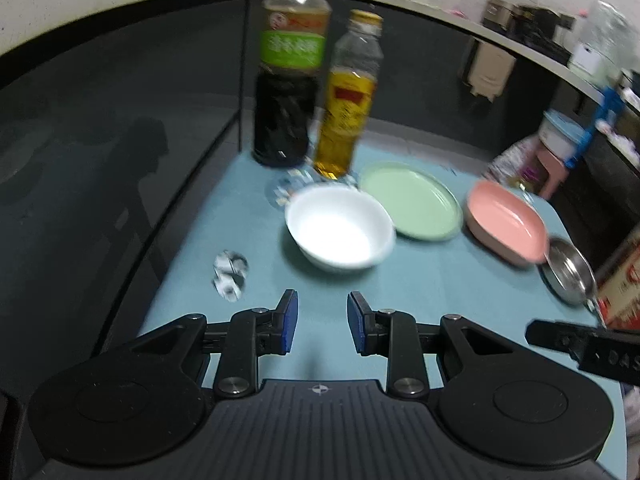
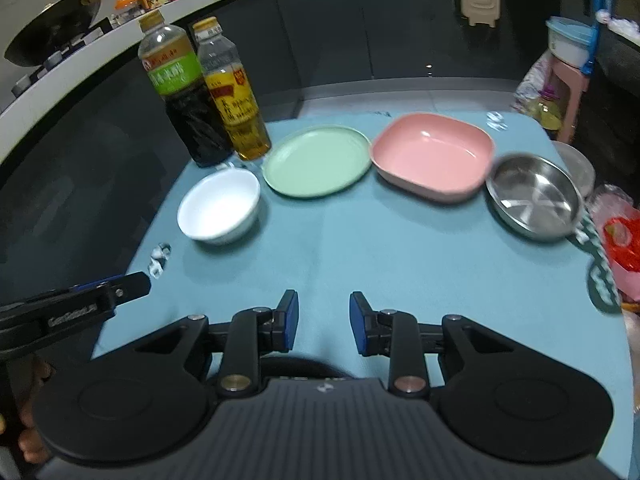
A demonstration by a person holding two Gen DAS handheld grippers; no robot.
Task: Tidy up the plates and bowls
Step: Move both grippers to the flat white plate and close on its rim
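Since neither tool holds anything and the dishes lie in a loose row untouched, the task appears to stand at its opening step, the approach before a first pick. On the blue table [image 2: 360,264], at the left rear, stand a dark sauce bottle [image 2: 182,92] and an amber oil bottle [image 2: 236,96], touching or nearly so. Just in front of them sits the white bowl [image 2: 219,210], upright and empty. To its right lies the green plate [image 2: 316,160], flat, close beside the bowl but apart from it. Next comes the pink dish [image 2: 434,156], rectangular with rounded corners, its rim very near the plate's edge. Furthest right rests the steel bowl [image 2: 534,200], with a second metal dish partly hidden behind it; whether the two touch cannot be told. The left tool [image 1: 322,324] hovers above the near table with its jaws spread, aimed toward the white bowl, which lies ahead and well clear of its pads. The right tool [image 2: 324,326] is likewise spread and empty, over bare cloth well short of the row. In my judgement the next move calls for closing on one rim, most likely that of the white bowl, with one finger inside and one outside the wall, then lifting it clear without knocking the bottles behind.
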